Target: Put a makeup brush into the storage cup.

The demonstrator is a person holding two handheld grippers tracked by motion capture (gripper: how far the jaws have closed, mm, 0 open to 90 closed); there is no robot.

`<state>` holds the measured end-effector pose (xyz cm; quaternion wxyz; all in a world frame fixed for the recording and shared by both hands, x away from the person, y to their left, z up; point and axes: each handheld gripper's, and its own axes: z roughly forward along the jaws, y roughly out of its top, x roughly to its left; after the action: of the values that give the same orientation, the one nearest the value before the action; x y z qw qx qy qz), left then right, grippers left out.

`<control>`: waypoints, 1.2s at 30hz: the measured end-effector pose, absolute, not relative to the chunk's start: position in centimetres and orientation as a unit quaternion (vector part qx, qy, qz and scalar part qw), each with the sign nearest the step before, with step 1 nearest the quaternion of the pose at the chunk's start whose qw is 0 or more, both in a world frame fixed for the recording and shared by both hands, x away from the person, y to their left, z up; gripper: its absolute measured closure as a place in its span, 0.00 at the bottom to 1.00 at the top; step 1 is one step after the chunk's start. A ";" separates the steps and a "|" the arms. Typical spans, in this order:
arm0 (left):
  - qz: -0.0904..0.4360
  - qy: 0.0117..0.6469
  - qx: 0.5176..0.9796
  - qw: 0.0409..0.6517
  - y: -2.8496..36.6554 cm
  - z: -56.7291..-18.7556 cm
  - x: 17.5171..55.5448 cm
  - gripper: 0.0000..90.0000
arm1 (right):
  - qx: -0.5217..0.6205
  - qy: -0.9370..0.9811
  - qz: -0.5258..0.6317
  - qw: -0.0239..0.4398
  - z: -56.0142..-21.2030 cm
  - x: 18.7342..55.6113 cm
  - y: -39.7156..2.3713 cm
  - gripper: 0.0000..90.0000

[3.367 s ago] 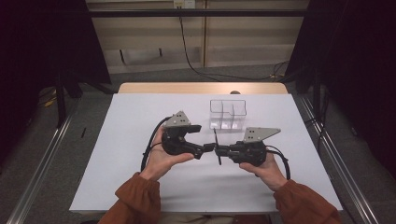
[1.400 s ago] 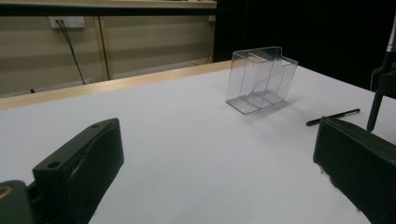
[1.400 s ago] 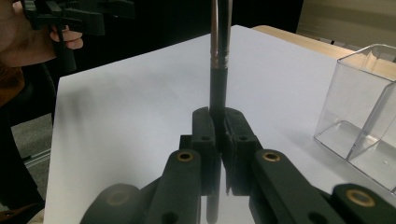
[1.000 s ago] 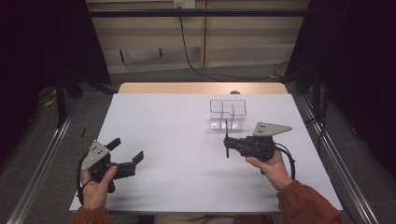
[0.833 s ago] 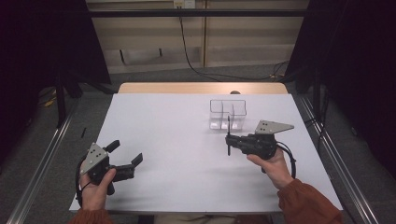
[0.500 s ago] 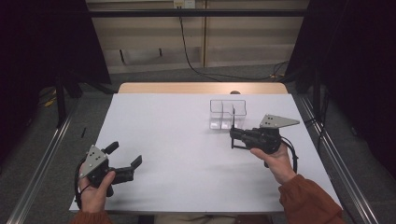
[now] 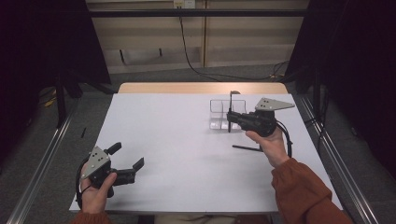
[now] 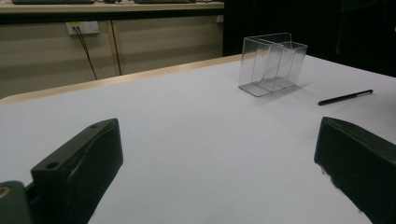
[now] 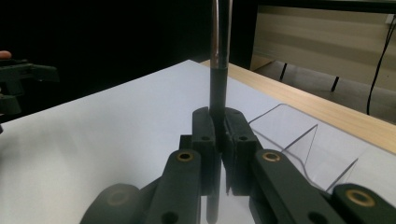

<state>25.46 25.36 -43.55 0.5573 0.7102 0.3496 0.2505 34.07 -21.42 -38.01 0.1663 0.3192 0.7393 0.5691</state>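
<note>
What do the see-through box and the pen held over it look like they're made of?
The box looks like clear hard plastic, possibly acrylic: you see the table through its glossy walls and its edges catch light. The pen clamped upright in the right gripper has a matte black barrel, probably plastic, with a shiny upper section that may be metal.

my left gripper sits low by the near left corner, jaws spread wide, hand wrapped round the body, forearm barely in view. right gripper is held up off the surface farther out on the right, jaws clamped tight together, wrist bent, orange sleeve running back toward me.
</note>
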 end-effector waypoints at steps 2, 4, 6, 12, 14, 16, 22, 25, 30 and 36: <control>0.250 0.352 0.708 0.558 25.4 -43.5 25.5 0.01 | 0.320 0.738 0.570 0.167 -37.7 34.6 -21.3 0.93; 0.250 0.355 0.707 0.558 25.4 -43.6 25.5 0.01 | 0.319 0.736 0.572 0.171 -37.3 35.1 -21.2 0.93; 0.250 0.355 0.709 0.556 25.4 -43.6 25.6 0.01 | 0.320 0.734 0.572 0.175 -36.9 35.6 -21.0 0.93; 0.246 0.359 0.704 0.561 25.5 -43.5 25.7 0.01 | 0.319 0.732 0.575 0.179 -35.8 36.9 -20.7 0.93; 0.248 0.356 0.707 0.559 25.4 -43.5 25.6 0.02 | 0.322 0.731 0.574 0.181 -35.7 37.4 -20.6 0.93; 0.246 0.356 0.707 0.559 25.4 -43.6 25.7 0.02 | 0.324 0.729 0.576 0.179 -35.6 37.9 -20.5 0.93; 0.249 0.361 0.709 0.552 25.6 -43.6 25.6 0.02 | 0.322 0.732 0.571 0.188 -35.3 38.8 -19.6 0.93; 0.248 0.369 0.703 0.555 25.6 -43.6 25.4 0.02 | 0.325 0.731 0.569 0.191 -35.3 39.3 -19.3 0.93; 0.253 0.359 0.712 0.548 25.4 -43.5 25.4 0.02 | 0.331 0.730 0.565 0.196 -35.2 40.3 -18.7 0.93; 0.250 0.361 0.712 0.549 25.5 -43.5 25.4 0.02 | 0.340 0.728 0.561 0.199 -35.5 41.5 -18.0 0.93</control>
<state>25.38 25.52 -43.53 0.5486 0.7116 0.3610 0.2497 41.51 -18.02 -35.45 0.1991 0.3404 0.7278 0.5611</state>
